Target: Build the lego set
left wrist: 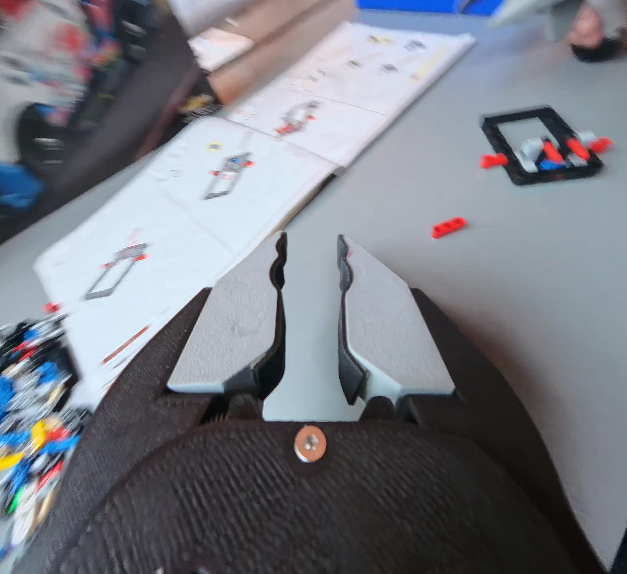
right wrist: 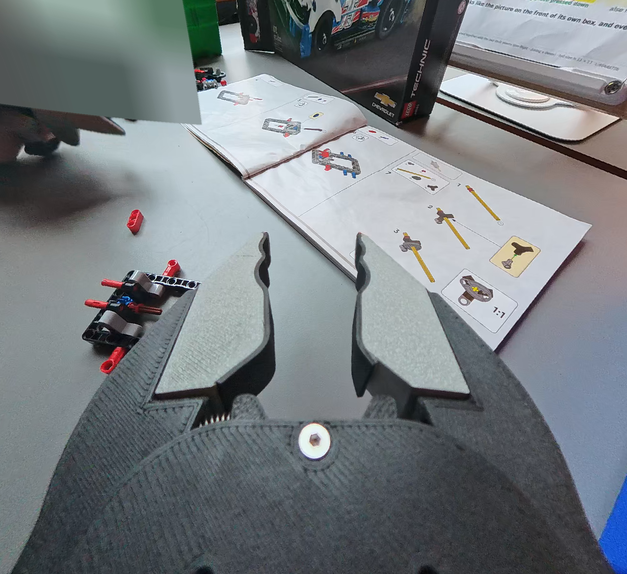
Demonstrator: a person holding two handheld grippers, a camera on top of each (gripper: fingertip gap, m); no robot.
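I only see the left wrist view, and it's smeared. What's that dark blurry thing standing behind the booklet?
Observer: A dark set box, standing upright, with a race car pictured on it.
Operator: Is the other gripper holding anything?
Observer: No. The right gripper is open and empty, over the table beside the booklet.
Operator: Anything close to it?
Observer: The black frame with red pins lies right beside it, one corner hidden behind the gripper's body.
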